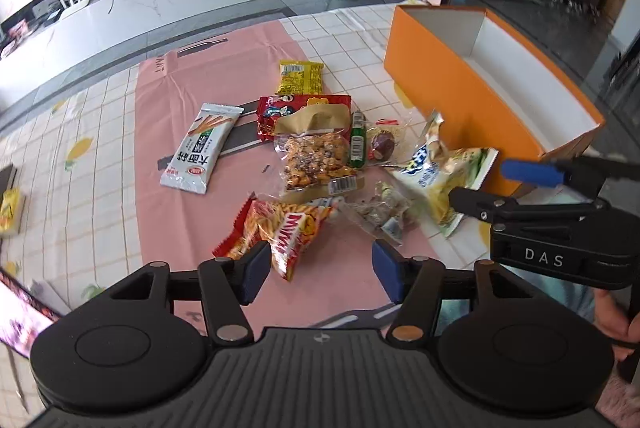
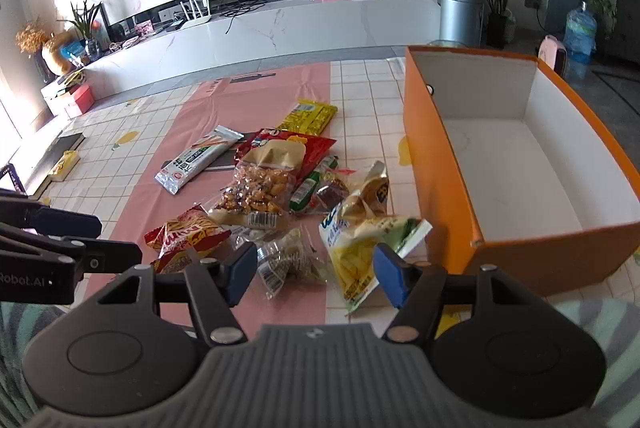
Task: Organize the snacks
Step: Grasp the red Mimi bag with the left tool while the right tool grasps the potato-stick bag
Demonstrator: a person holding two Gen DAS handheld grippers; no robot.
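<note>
Snack packets lie heaped on a pink mat [image 1: 168, 211]. My left gripper [image 1: 320, 270] is open just above the near corner of a red crisp bag [image 1: 288, 228]; the pads do not touch it. My right gripper [image 2: 314, 274] is open over a clear sweet packet [image 2: 284, 256] and a yellow-green chip bag [image 2: 360, 252], gripping neither. An orange box [image 2: 440, 147] with a white inside stands open at the right. Farther back lie a nut bag [image 1: 312, 159], a white biscuit-stick pack [image 1: 200, 147] and a yellow packet [image 1: 300, 77].
The right gripper [image 1: 520, 187] reaches in beside the orange box [image 1: 440, 87] in the left wrist view. A yellow item [image 1: 10, 211] and a lit screen [image 1: 20, 316] lie at the table's left edge. A white TV cabinet [image 2: 280, 27] runs behind.
</note>
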